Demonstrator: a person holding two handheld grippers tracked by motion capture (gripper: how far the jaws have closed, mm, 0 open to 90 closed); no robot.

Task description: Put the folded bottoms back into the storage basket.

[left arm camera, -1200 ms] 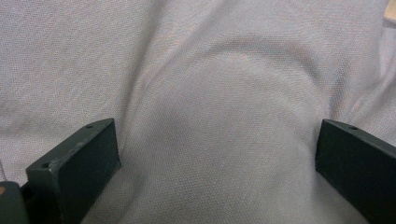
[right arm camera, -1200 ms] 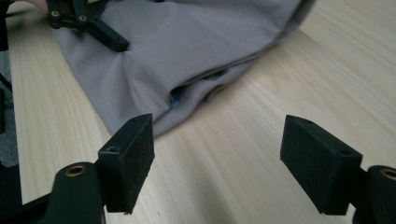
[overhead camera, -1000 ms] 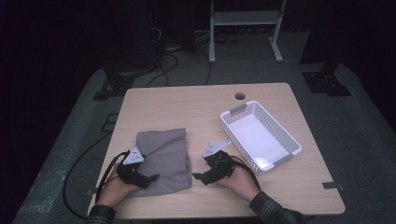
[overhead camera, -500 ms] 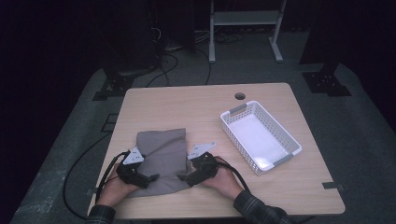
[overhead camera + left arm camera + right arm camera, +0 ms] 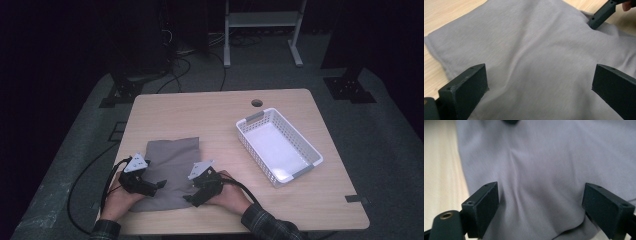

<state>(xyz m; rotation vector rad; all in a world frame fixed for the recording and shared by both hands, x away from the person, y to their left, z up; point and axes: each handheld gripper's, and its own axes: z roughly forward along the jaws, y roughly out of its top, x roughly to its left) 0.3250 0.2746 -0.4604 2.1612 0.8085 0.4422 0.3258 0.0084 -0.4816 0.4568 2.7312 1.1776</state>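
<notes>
One grey cloth [image 5: 170, 172] lies flat on the near left part of the table [image 5: 220, 115]; its near edge is partly hidden in the high view by the two hands and their tools. The left hand-held gripper [image 5: 161, 184] sits at the cloth's near left corner, the right hand-held gripper [image 5: 188, 199] at its near right edge, the two pointing toward each other across the fabric. In the high view both pairs of jaws are small and dark, so their spread is hard to read there. The left gripper view settles it for that tool: the left hand-held gripper [image 5: 539, 82] is released, jaws wide apart above the cloth [image 5: 536, 50], nothing pinched between them; one jaw of the other tool enters at the upper right of that view, resting at the cloth's far edge. The right gripper view shows the right hand-held gripper [image 5: 541, 207] likewise released, its jaws having just been opening, with creased cloth [image 5: 549, 162] lying under the gap but not clamped. That view is blurred, and whether the jaw tips touch the fabric cannot be told. Count: one cloth, one white basket [image 5: 278, 145] standing on the right half of the table well apart from the cloth, two grippers, two hands. The forearms are cut off at the bottom edge.
</notes>
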